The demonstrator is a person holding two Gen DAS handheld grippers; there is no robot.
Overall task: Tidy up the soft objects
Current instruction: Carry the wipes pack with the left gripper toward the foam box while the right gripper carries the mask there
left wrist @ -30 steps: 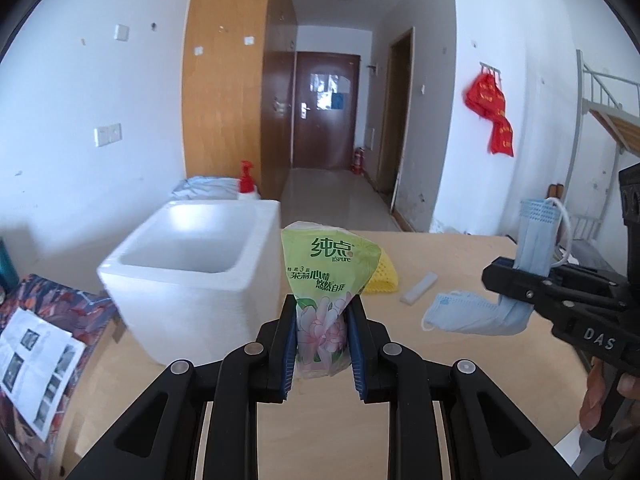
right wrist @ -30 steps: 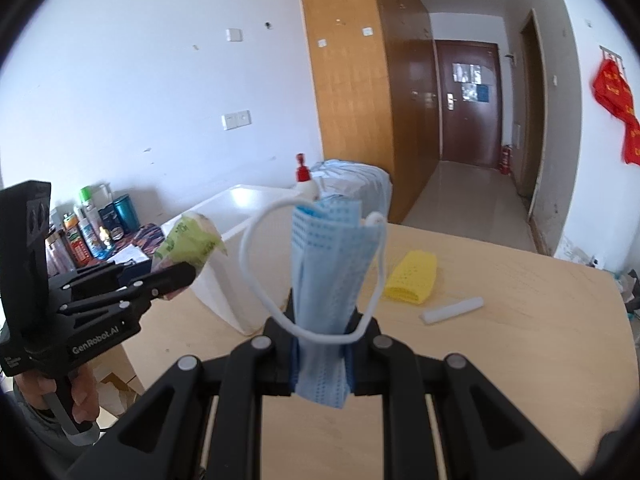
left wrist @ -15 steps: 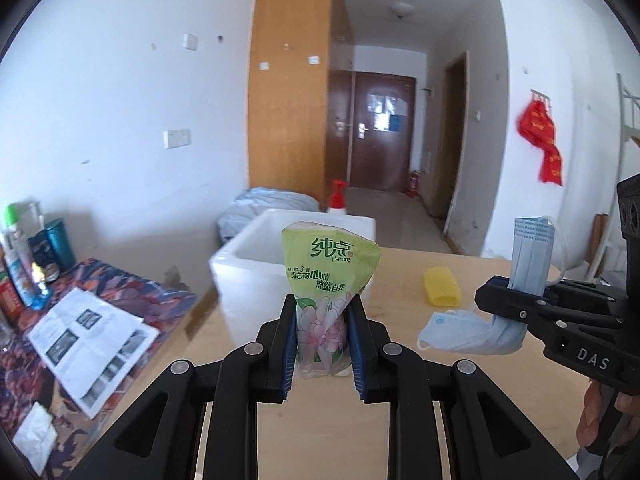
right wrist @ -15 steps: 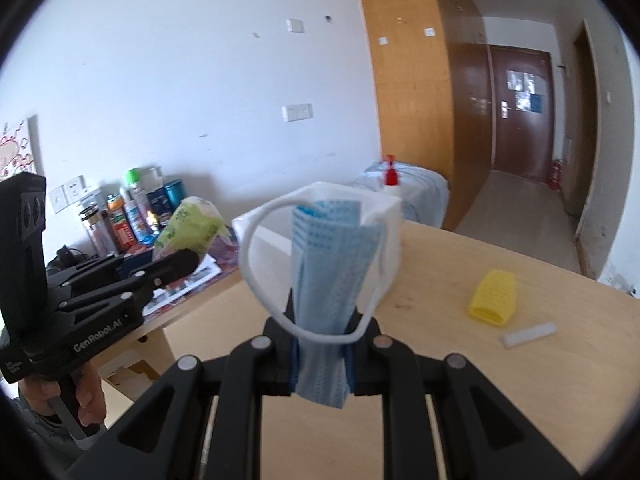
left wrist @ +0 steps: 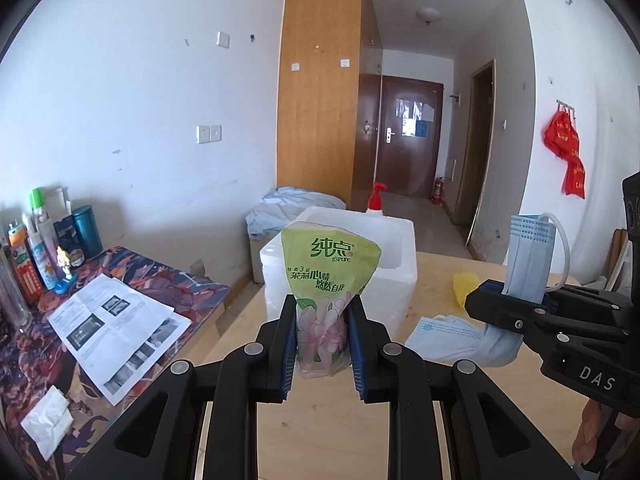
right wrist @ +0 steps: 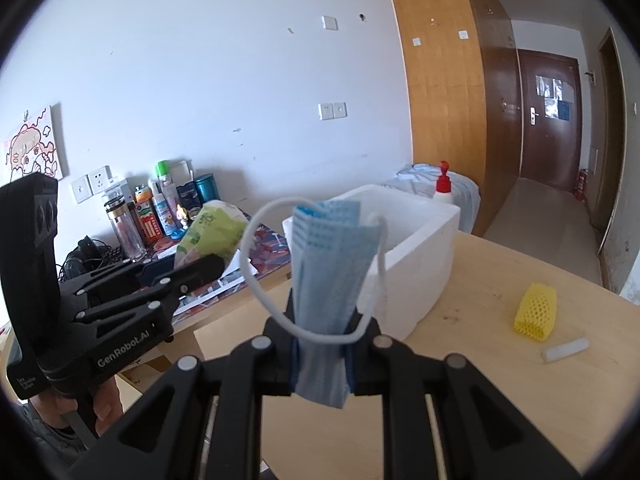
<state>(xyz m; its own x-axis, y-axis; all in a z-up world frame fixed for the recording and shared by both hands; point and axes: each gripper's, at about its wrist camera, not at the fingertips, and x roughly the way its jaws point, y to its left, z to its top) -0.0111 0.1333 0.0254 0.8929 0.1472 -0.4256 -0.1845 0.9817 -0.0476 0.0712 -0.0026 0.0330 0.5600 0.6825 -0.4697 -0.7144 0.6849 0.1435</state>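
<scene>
My left gripper [left wrist: 322,340] is shut on a green tissue pack [left wrist: 328,280] and holds it upright above the wooden table [left wrist: 328,432], in front of the white foam box [left wrist: 394,276]. My right gripper [right wrist: 322,344] is shut on a blue face mask [right wrist: 328,276] with white ear loops, also above the table, near the box [right wrist: 416,256]. The right gripper also shows at the right of the left wrist view [left wrist: 500,304], and the left gripper with the pack [right wrist: 212,232] at the left of the right wrist view. A yellow foam net sleeve [right wrist: 536,312] lies on the table.
A small white stick [right wrist: 565,350] lies near the sleeve. A red-capped pump bottle [right wrist: 443,186] stands behind the box. A lower side table [left wrist: 132,292] at left holds a paper leaflet [left wrist: 116,320], bottles and cans [right wrist: 160,208]. Another mask [left wrist: 448,336] lies on the table.
Both grippers have drawn back and turned left with their objects still held. The foam box now looks farther away, and the side table with bottles has come into view.
</scene>
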